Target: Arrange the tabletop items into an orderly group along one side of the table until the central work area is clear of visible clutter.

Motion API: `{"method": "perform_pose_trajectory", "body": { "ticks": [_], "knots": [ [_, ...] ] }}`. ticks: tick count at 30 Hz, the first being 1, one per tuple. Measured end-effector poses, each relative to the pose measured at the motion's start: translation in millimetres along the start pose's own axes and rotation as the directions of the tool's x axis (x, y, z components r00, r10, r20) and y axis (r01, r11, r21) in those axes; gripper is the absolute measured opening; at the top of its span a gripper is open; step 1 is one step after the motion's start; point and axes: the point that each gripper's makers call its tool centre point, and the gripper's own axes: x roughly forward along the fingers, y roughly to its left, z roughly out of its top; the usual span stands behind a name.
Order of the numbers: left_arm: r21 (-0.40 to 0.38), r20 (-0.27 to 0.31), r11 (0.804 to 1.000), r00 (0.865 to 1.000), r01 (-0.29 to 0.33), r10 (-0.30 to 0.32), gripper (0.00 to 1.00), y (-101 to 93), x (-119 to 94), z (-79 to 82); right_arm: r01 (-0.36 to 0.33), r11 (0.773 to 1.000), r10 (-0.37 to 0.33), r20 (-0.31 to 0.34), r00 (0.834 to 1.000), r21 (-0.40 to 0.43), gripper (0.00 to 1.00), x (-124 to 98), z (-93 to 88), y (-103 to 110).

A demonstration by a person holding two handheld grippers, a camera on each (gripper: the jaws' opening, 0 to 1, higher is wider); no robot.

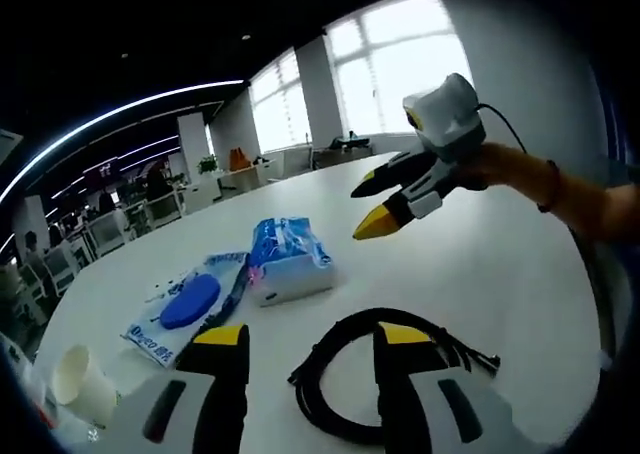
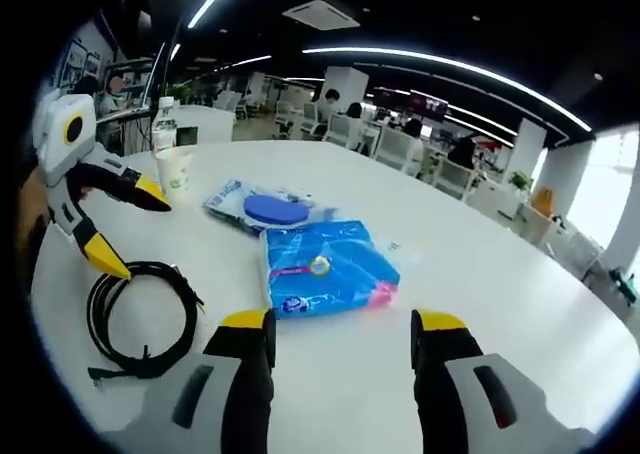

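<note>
White tabletop (image 2: 480, 274), items mid-surface. Black cable coil (image 1: 370, 384) lies just ahead of the left hand-held gripper (image 1: 312, 336), jaws spread, empty. Right hand-held gripper (image 2: 342, 324) likewise released, facing blue tissue pack (image 2: 325, 266). Risks: coil unravelling when lifted; paper cup (image 2: 173, 177) tipping if nudged.

Grey grippers; yellow-tipped black fingers (image 1: 385, 219)

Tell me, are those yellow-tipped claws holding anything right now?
No. The left gripper and right gripper are both open and empty above the table.
</note>
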Motion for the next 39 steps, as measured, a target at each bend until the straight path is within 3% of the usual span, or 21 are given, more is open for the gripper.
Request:
{"method": "perform_pose_trajectory", "body": {
  "ticks": [15,29,39],
  "knots": [
    [0.032,-0.037,0.999,0.999,-0.008,0.010,0.46,10.0,17.4,0.7,-0.009,0.999,0.009,0.004,1.000,-0.047,0.49,16.1,2.6,-13.1],
    [0.026,-0.004,0.999,1.000,-0.019,0.019,0.40,27.8,39.6,9.3,-0.022,0.990,0.021,-0.008,1.000,-0.140,0.44,32.7,3.5,-19.6],
    [0.056,-0.015,0.998,1.000,-0.006,0.007,0.39,33.4,51.7,14.3,-0.015,0.984,0.014,-0.008,1.000,-0.179,0.40,46.3,11.9,-30.1]
  ]
}}
